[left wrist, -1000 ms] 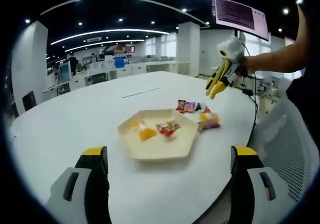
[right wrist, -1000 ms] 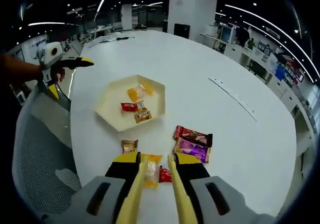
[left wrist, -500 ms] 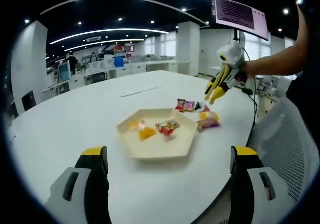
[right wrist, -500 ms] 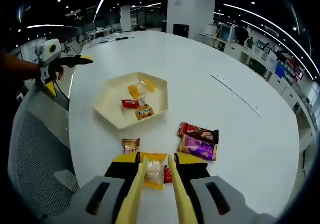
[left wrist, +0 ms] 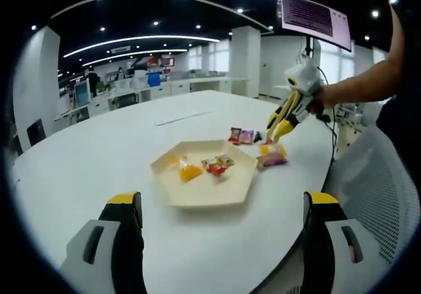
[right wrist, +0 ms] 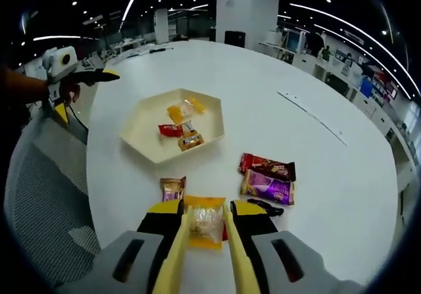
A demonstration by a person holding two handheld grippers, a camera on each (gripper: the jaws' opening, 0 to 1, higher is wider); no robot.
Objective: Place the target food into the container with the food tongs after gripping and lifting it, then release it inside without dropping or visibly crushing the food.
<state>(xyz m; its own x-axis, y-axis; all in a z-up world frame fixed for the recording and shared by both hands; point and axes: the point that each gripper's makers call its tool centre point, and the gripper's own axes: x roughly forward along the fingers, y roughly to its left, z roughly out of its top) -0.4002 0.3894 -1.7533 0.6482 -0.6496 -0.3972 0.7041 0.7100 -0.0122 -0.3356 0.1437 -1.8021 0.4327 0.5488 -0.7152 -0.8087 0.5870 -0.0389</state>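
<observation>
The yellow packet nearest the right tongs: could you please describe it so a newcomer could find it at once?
On the white table, look past the hexagonal tray to the loose snacks near the edge. The yellow packet lies between the right tongs tips. It is yellow with a clear window, unlike the purple packet and brown packet beside it.

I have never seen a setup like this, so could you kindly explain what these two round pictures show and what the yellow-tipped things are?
A person holds a two-jaw claw in each hand, and each claw carries a camera looking along its jaws.

In the left gripper view, the left claw stands wide open before a white table, with the right claw reaching in.

In the right gripper view, the right claw hangs over a yellow snack packet, which shows between its tong-like jaws; I cannot tell whether they grip it.

A cream hexagonal tray already holds several wrapped snacks. Beside it lie a purple packet, a dark red one and a small brown one.
</observation>
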